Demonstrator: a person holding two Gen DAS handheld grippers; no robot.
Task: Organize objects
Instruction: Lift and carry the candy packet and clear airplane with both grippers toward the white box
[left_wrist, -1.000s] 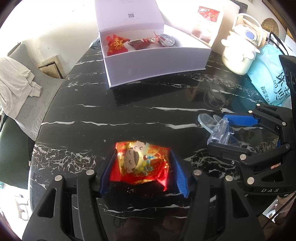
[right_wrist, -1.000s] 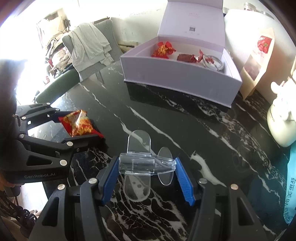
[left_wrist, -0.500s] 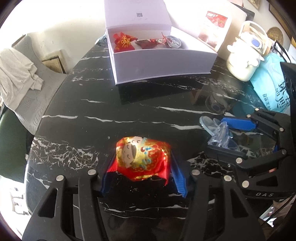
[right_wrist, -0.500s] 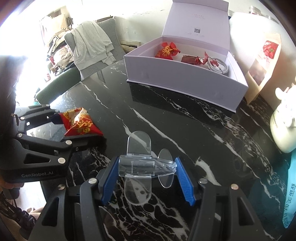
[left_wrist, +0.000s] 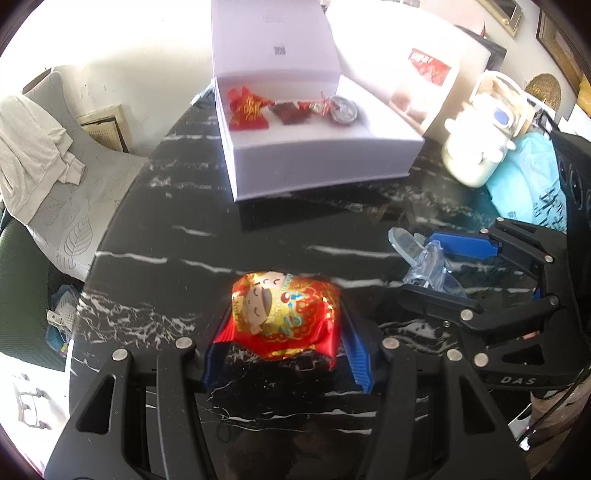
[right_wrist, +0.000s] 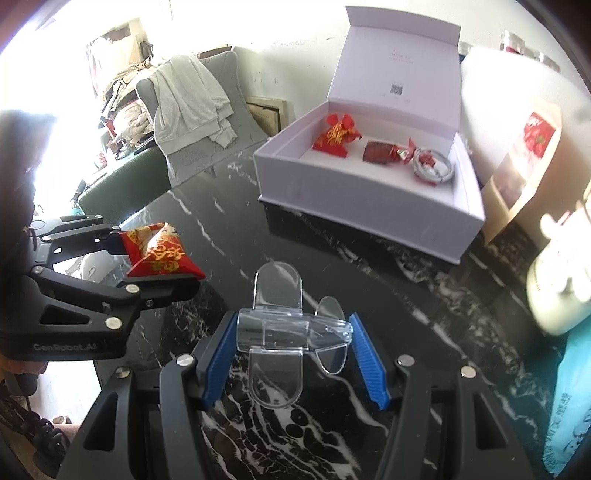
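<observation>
The left gripper (left_wrist: 282, 325) is clamped on a red snack packet (left_wrist: 284, 314) and the right gripper (right_wrist: 293, 341) pinches a clear plastic plane (right_wrist: 291, 330) by its ends, both carried above the black table (left_wrist: 177, 236), likely bound for the open white box (left_wrist: 317, 162). Compared with a second ago, both are lifted higher and the box looks nearer.

Harsh daylight blows out upper left; glare on table (left_wrist: 280, 229); fisheye bending, motion-blurred edges.

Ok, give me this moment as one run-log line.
left gripper: shut on red snack packet | right gripper: shut on clear plastic plane | white box: open ahead
</observation>
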